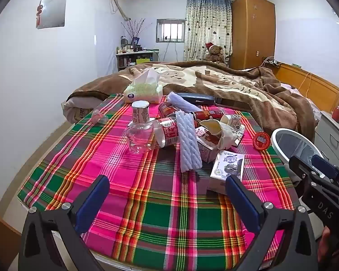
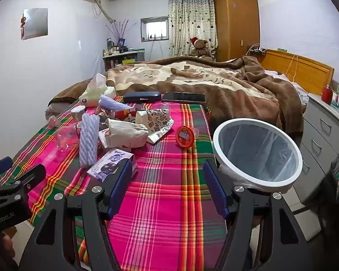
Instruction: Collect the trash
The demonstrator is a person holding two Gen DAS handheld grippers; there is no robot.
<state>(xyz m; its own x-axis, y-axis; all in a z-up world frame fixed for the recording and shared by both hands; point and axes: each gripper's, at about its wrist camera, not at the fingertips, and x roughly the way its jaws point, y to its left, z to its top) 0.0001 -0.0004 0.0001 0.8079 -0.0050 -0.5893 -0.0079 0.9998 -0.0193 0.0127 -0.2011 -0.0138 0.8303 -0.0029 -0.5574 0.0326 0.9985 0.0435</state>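
Trash lies heaped on a plaid cloth (image 1: 160,214): a white foam sleeve (image 1: 188,144), a clear plastic bottle (image 1: 140,137), red cans (image 1: 169,131), crumpled paper bags (image 1: 221,133), a milk carton (image 1: 227,169) and a red round lid (image 1: 261,140). My left gripper (image 1: 167,189) stands open above the cloth, short of the heap, its right finger just before the carton. My right gripper (image 2: 167,176) is open too, over bare cloth, with the carton (image 2: 111,166) by its left finger. A white-rimmed bin with a clear liner (image 2: 257,153) stands at the bed's right edge.
A tissue pack (image 1: 144,89), a dark glasses case (image 2: 141,96) and a phone (image 2: 183,97) lie beyond the trash by the brown blanket (image 2: 214,83). Grey drawers (image 2: 323,135) stand right of the bin. A small pink item (image 1: 97,117) rests at the cloth's left.
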